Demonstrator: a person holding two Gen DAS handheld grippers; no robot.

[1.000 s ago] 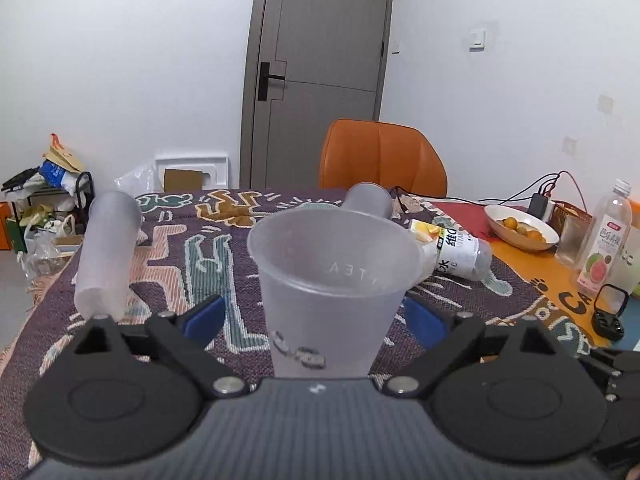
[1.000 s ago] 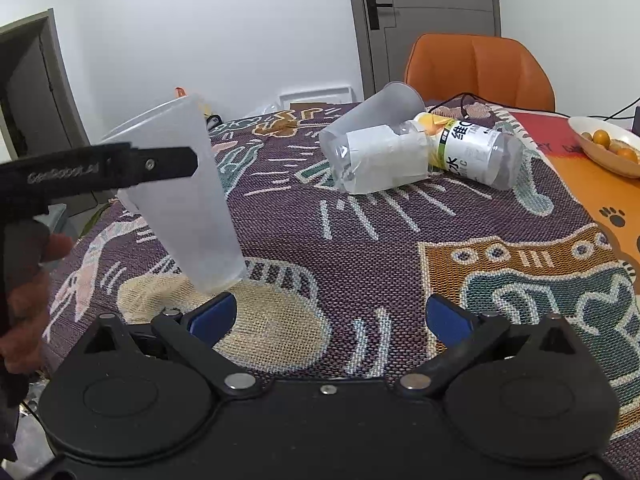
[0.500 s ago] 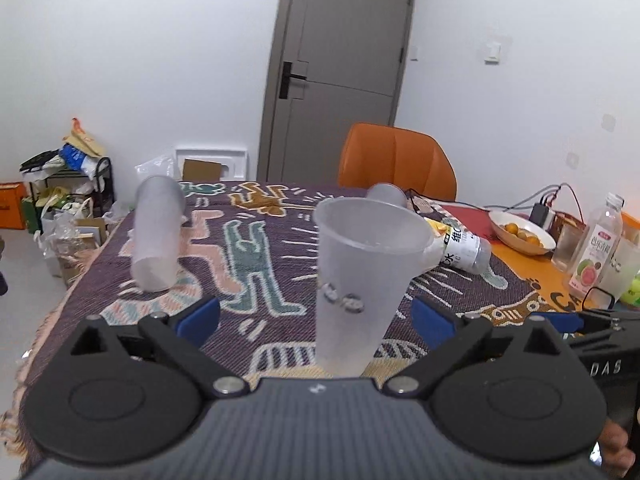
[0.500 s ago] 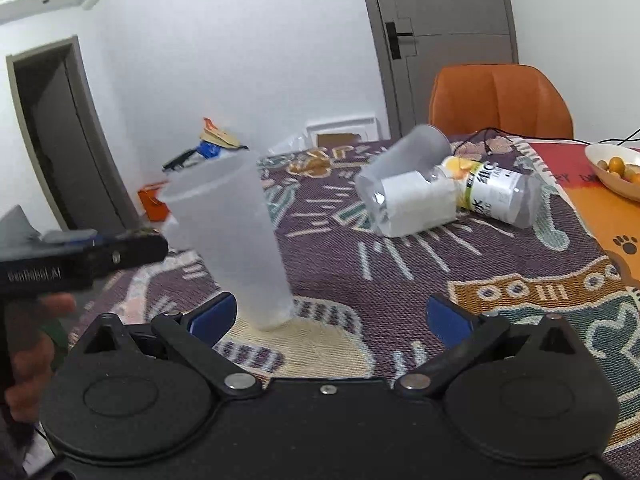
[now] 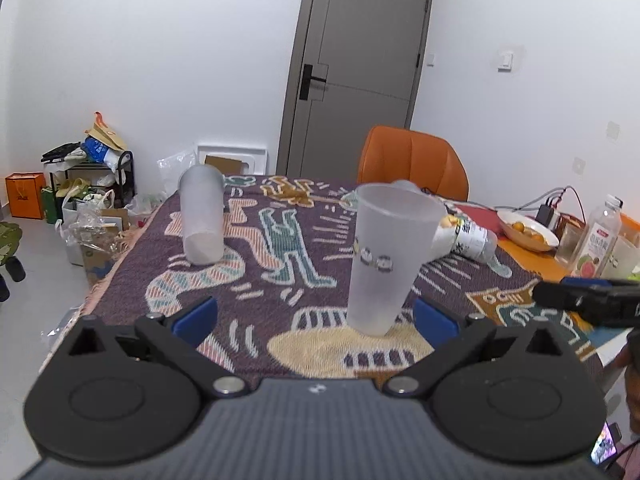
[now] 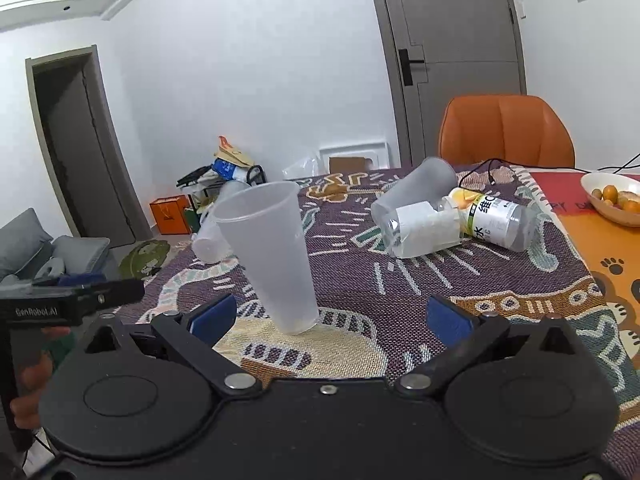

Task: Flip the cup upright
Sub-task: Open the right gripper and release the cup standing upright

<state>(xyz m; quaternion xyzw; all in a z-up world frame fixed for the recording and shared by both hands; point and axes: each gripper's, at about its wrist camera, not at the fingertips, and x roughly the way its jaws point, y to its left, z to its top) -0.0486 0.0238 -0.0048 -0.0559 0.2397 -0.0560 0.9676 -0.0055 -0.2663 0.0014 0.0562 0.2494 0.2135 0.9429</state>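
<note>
A frosted plastic cup (image 5: 386, 256) stands upright, mouth up, on the patterned cloth; it also shows in the right wrist view (image 6: 272, 256). My left gripper (image 5: 314, 318) is open, drawn back from the cup and not touching it. My right gripper (image 6: 326, 316) is open and empty, just in front of the same cup. A second frosted cup (image 5: 200, 216) lies on its side at the left. A third cup (image 6: 412, 194) lies on its side at the back.
A labelled bottle (image 6: 496, 216) and a clear container with a white label (image 6: 424, 228) lie by the third cup. A fruit bowl (image 5: 528, 230), a drink bottle (image 5: 600, 240) and a glass stand at the right. An orange chair (image 5: 412, 164) is behind the table.
My left gripper has let go of the upright cup and pulled back from it. Both grippers have moved away, so the cup looks smaller and stands free on the cloth.
</note>
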